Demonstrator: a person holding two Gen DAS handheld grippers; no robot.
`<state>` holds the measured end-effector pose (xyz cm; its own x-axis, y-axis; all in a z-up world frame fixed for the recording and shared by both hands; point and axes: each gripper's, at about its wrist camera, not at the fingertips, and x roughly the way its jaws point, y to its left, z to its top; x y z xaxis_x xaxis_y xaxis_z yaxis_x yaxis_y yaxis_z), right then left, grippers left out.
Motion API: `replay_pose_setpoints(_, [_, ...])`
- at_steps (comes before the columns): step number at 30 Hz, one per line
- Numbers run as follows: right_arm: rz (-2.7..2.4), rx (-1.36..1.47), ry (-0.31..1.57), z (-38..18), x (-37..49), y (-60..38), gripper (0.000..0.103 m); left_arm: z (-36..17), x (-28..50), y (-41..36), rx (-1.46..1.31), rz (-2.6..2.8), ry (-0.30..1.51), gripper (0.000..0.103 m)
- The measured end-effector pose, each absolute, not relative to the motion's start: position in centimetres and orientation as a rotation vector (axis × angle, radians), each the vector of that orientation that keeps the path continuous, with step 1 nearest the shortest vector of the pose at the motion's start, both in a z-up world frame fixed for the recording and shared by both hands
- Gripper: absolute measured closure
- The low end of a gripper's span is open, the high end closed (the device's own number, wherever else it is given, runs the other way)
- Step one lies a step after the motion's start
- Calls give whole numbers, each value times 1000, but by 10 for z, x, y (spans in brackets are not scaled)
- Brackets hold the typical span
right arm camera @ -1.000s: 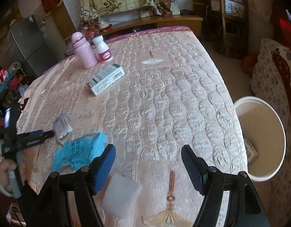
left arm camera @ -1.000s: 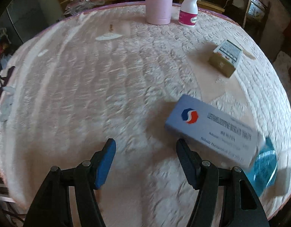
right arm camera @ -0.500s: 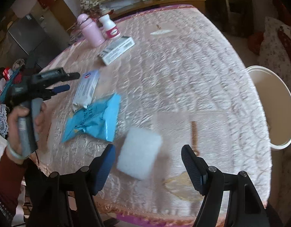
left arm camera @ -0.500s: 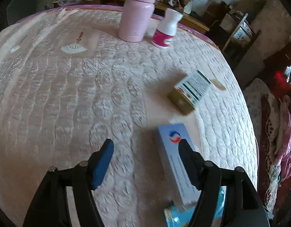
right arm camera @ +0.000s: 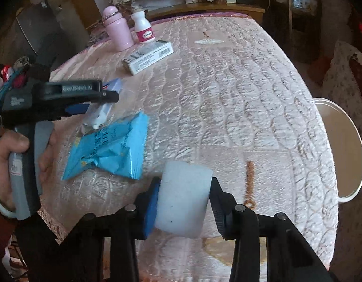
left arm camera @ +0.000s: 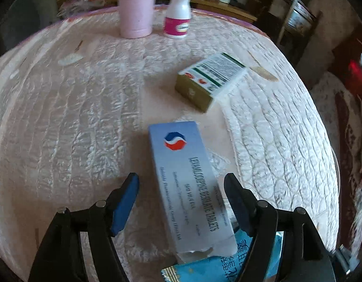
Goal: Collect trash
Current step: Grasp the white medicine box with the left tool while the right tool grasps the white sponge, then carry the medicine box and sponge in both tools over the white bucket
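My left gripper [left arm camera: 181, 184] is open over a pale blue tablet box [left arm camera: 188, 183] that lies flat between its fingers, not gripped. A blue snack wrapper [left arm camera: 218, 268] lies just below the box; it also shows in the right wrist view [right arm camera: 112, 150]. My right gripper [right arm camera: 184, 188] is shut on a white foam block [right arm camera: 183, 199] at the table's near edge. The left gripper [right arm camera: 105, 97] shows there over the tablet box [right arm camera: 111, 94]. A white bin [right arm camera: 340, 148] stands beside the table on the right.
A green and white carton [left arm camera: 210, 81] lies further back on the quilted pink tablecloth [left arm camera: 75, 117]. A pink flask [left arm camera: 136, 7] and a white pill bottle [left arm camera: 178, 14] stand at the far edge. Chairs and a cushion stand to the right.
My left gripper has swung over the tablet box, which now lies between its open fingers. My right gripper has closed on the white foam block.
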<state>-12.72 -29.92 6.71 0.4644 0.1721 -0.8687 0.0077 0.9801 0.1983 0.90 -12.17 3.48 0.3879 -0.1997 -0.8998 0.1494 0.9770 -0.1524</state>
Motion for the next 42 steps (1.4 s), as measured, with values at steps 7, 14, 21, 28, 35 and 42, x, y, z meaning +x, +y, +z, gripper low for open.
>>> replay_pose_setpoints(7, [108,195,1014,82,-131,-316,62,55,0,-125,-42,-273,1104,49])
replay_pose_setpoints(14, [71,231,953,100,-130,-343,62,89,-17,-166,-11,-393,1037,49])
replay_pose_setpoints(21, [-14,275,899,115,-134,-388,62,109,-36,-231,42,-518,1001,49])
replay_pose_setpoints(28, [-117,308,877,122,-144,-440,62,122,-59,-293,111,-604,969,49])
replay_pose_setpoints(35, [-216,346,884,114,-152,-494,62,118,-72,-349,176,-658,955,49])
replay_pose_setpoints(42, [-292,379,890,100,-155,-533,62,109,-82,-391,242,-684,932,49])
